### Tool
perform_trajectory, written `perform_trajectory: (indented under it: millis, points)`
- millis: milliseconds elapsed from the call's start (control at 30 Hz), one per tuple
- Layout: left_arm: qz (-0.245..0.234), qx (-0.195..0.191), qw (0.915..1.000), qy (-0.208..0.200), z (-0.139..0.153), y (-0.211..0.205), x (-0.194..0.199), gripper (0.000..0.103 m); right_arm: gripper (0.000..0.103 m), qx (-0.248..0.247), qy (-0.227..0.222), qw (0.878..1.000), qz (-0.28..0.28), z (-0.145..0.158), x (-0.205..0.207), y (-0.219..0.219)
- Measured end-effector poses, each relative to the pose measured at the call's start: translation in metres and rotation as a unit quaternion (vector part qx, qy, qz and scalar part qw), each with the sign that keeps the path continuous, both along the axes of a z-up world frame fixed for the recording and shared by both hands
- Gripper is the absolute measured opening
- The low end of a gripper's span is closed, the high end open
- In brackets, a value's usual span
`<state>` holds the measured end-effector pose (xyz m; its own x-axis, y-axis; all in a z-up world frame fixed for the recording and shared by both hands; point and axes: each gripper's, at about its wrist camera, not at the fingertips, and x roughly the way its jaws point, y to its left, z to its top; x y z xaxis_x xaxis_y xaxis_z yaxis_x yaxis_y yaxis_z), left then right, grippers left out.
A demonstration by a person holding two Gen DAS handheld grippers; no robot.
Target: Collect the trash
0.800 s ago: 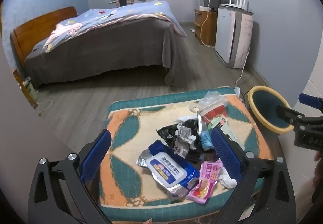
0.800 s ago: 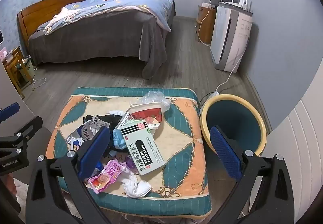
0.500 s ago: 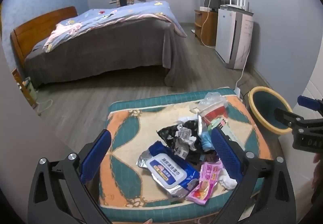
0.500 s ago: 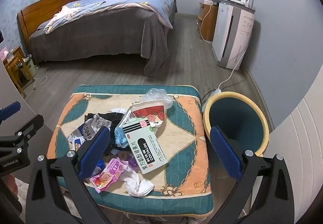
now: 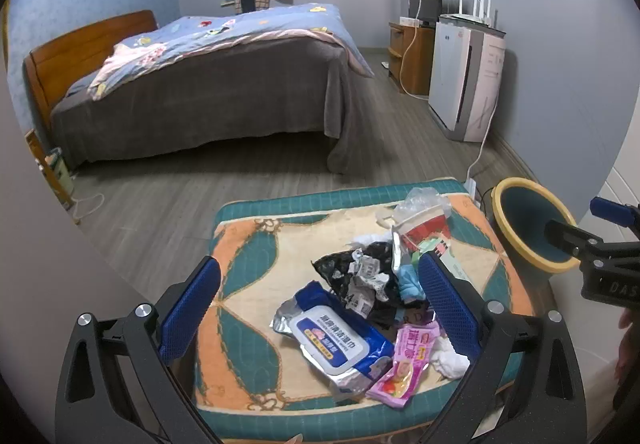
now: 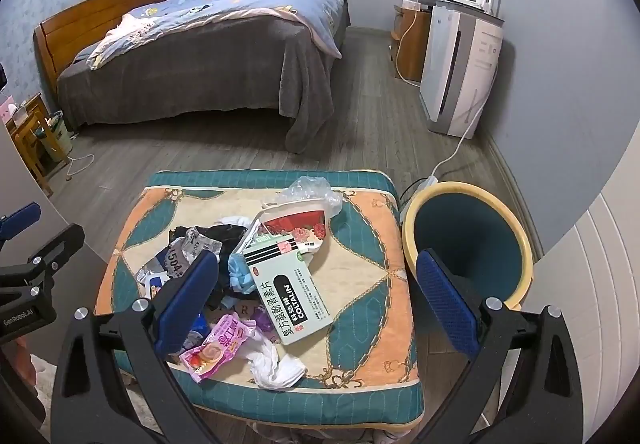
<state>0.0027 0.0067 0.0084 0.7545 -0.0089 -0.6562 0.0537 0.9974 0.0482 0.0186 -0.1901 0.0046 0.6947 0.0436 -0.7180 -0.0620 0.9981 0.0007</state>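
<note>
Progress: nothing looks collected yet; the whole litter pile sits on the patterned cushion (image 6: 360, 244), and the yellow-rimmed bin (image 6: 468, 236) beside the cushion's right edge looks empty as far as its teal inside shows.
Left to do: by my reckoning, every piece still has to be picked up and dropped into the bin.
Left gripper (image 5: 320, 308): fingers spread wide, holding nothing, hanging over the cushion's near edge above the pile.
Right gripper (image 6: 316, 300): fingers equally released and empty, one over the pile, the other over the bin's near rim.
Trash, near edge: a pink snack wrapper (image 6: 218, 348) and a white crumpled tissue (image 6: 276, 360) lie close to the near edge, just beside each other.
Trash, middle: a pale green medicine box (image 6: 288, 288) lies flat, overlapping a red and white paper tub (image 6: 298, 222) with a clear plastic bag (image 6: 316, 189) behind it; a blue wad (image 6: 240, 276) touches the box's left side.
Trash, left: a blue wet-wipes pack (image 5: 340, 344), a black wrapper (image 5: 340, 268) and a crumpled silver wrapper (image 6: 192, 248).
Writing, box: "COLTALIN" in white on a black patch, with large Chinese characters beside it.
Writing, silver wrapper: "5DA" can be made out.
Writing, wipes and pink wrapper: Chinese print, too small for me to read.
Writing, tools: "GenRobot.AI" on the left tool's body.
</note>
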Motion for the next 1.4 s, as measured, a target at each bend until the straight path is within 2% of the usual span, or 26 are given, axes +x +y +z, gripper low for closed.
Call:
perform_trajectory:
  millis: [1400]
  points:
    - [0.0,0.001,1.0,0.0,-0.0026,-0.0004,-0.0023,0.098,0.097,0.003,0.002,1.0,-0.008,0.0044,-0.0003,-0.0057]
